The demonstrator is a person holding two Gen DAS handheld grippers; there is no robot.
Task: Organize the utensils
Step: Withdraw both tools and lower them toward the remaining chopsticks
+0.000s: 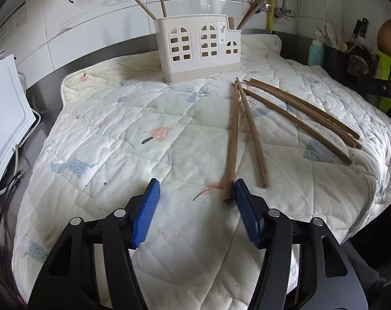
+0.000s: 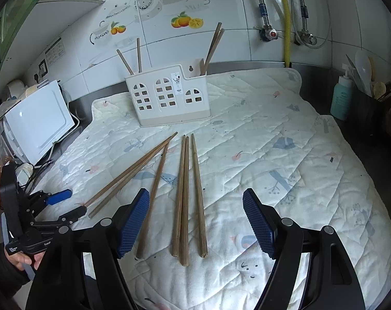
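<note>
Several brown wooden chopsticks [image 2: 185,196] lie loose on a white quilted mat [image 2: 286,160]. A cream utensil holder [image 2: 168,98] with window cut-outs stands at the back, with chopsticks upright in it. It also shows in the left wrist view [image 1: 199,49]. My left gripper [image 1: 196,193] is open and empty, low over the mat, with the near end of one chopstick [image 1: 233,142] just inside its right pad. My right gripper [image 2: 195,206] is open and empty above three parallel chopsticks. The left gripper also shows at the left of the right wrist view [image 2: 66,204].
A white appliance [image 2: 37,121] and cables sit on the left of the counter. A teal bottle [image 2: 341,98] and a dark utensil bin [image 2: 371,103] stand at the right. Pipes and a tiled wall [image 2: 247,25] run behind.
</note>
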